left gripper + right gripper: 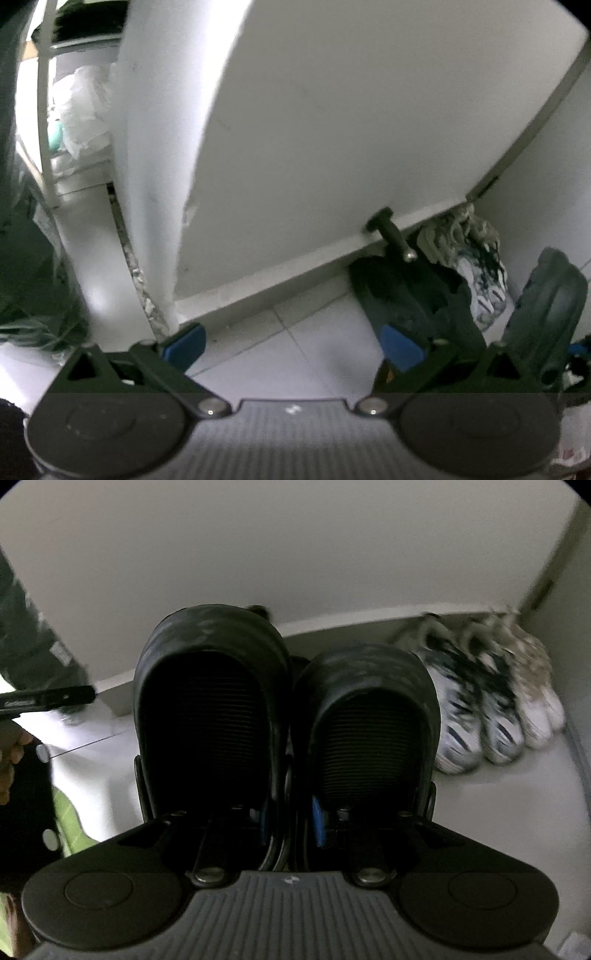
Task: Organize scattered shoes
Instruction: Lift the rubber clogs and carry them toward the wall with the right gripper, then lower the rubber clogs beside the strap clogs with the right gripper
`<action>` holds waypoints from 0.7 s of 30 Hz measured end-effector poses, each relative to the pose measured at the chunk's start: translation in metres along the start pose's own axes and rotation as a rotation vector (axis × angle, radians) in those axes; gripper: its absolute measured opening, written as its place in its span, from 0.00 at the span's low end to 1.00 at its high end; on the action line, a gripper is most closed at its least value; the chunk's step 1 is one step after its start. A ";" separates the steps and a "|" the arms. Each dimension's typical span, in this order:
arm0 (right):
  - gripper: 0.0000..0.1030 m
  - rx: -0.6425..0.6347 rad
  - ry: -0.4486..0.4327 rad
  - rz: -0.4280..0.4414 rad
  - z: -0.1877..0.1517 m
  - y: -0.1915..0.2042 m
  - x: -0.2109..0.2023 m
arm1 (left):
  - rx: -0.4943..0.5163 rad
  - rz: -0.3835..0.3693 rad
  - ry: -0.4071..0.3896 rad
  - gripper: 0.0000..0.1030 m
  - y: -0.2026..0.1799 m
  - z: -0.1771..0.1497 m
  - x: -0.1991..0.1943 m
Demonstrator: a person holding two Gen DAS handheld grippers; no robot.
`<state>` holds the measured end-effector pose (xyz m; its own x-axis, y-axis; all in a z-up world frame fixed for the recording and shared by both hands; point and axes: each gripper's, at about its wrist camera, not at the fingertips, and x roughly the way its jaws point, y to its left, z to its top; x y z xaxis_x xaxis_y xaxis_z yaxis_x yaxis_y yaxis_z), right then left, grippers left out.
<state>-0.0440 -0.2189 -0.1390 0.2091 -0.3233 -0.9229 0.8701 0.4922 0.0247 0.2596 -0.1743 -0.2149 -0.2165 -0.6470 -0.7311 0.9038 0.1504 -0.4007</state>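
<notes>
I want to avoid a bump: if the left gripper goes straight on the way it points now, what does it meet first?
Probably the white cabinet door, near its lower edge above the tiled floor. The left gripper has open, empty jaws; depth is unclear.

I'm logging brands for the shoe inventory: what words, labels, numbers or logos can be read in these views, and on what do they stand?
No readable text in either view.
Small white mark on the left gripper body: too small to read.
Same mark on the right gripper body: unreadable.
Black clogs held by the right gripper: no brand visible.
White patterned sneakers: blurred, no legible logo.
</notes>
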 end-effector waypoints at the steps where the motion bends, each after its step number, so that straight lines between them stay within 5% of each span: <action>1: 0.25 -0.011 0.003 0.003 0.003 0.004 0.002 | -0.009 -0.002 -0.016 1.00 0.001 0.001 -0.002; 14: 0.25 -0.106 0.071 0.095 0.021 0.065 0.017 | -0.109 0.019 -0.193 1.00 0.016 0.008 -0.033; 21: 0.25 -0.104 0.120 0.141 0.013 0.080 0.017 | -0.155 0.028 -0.213 1.00 0.024 0.010 -0.036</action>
<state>0.0348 -0.1952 -0.1480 0.2652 -0.1499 -0.9525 0.7838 0.6088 0.1225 0.2928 -0.1543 -0.1927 -0.0951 -0.7814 -0.6167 0.8374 0.2722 -0.4740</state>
